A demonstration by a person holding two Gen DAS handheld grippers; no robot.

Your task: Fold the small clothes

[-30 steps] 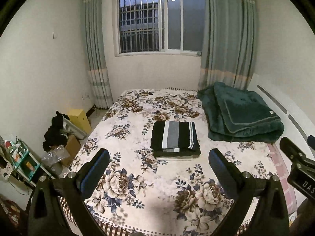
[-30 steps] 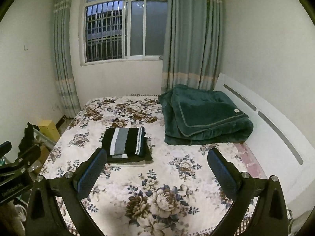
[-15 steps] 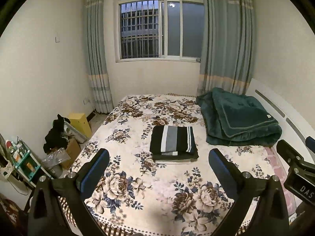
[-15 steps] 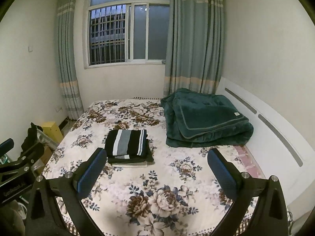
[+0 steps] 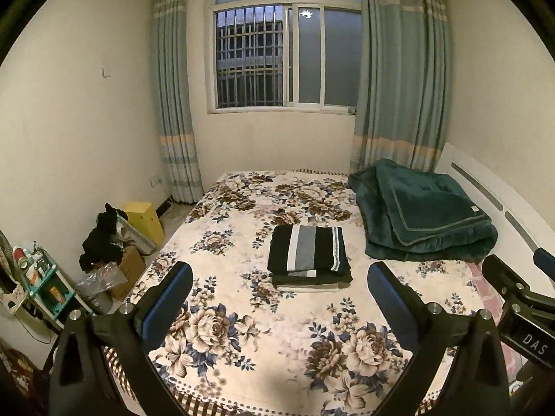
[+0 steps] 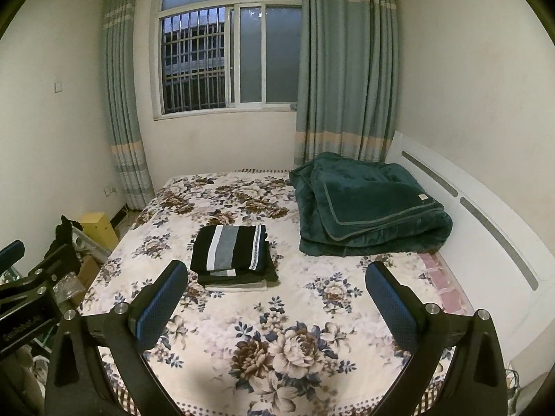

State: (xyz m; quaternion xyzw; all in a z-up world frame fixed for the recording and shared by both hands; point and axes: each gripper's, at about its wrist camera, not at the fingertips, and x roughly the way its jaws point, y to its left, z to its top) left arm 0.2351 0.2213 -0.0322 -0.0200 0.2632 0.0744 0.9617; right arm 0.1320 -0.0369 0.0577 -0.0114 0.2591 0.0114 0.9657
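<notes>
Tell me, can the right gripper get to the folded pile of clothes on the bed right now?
Probably yes. The right gripper is open and holds nothing, and only bare floral bedspread lies between it and the folded pile. The green blanket sits off to the side.

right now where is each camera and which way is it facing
Left wrist: sits on the left tool, above the bed's near edge, facing the window; its open fingers show, the right tool at far right.
Right wrist: sits on the right tool, same heading; its open fingers show, the left tool at far left.
Shared: stack of folded clothes, green blanket, floral bed.
</notes>
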